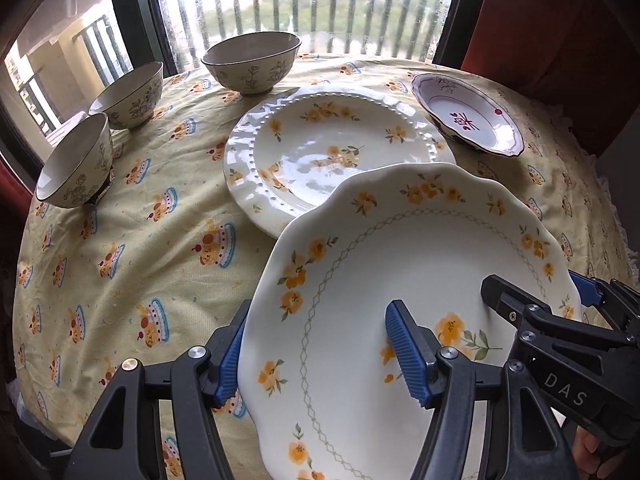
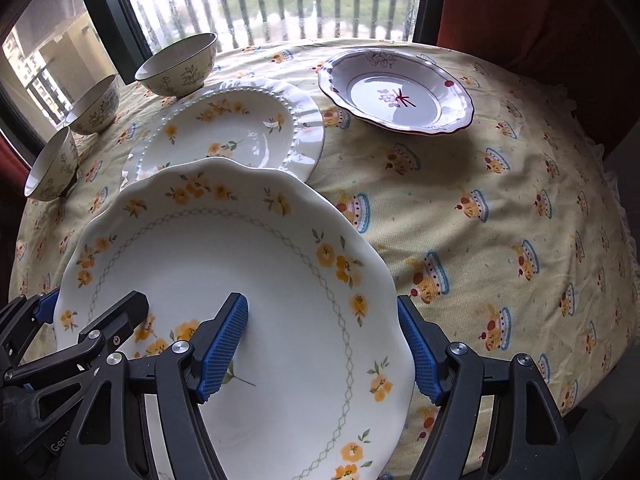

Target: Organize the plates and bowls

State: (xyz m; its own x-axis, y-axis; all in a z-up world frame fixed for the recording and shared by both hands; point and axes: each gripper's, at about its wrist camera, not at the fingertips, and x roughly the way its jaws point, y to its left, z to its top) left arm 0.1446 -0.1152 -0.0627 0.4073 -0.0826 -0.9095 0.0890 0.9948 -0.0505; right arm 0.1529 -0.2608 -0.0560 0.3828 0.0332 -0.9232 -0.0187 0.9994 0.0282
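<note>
A white scalloped plate with orange flowers (image 1: 400, 264) (image 2: 224, 256) is held tilted above the table by both grippers. My left gripper (image 1: 320, 352) is shut on its left rim, one finger under and one on top. My right gripper (image 2: 324, 352) is shut on its right rim the same way. Beyond it a beaded plate with orange flowers (image 1: 320, 148) (image 2: 224, 136) lies flat on the cloth. A smaller white plate with maroon trim (image 1: 468, 114) (image 2: 396, 92) lies at the far right. Three floral bowls (image 1: 252, 60) (image 1: 128, 94) (image 1: 74, 164) stand upright at the far left.
The round table has a yellow cupcake-print cloth (image 1: 140, 248) (image 2: 500, 220). A window with a railing (image 1: 304, 4) is behind the table. A red chair back (image 2: 520, 12) stands at the far right.
</note>
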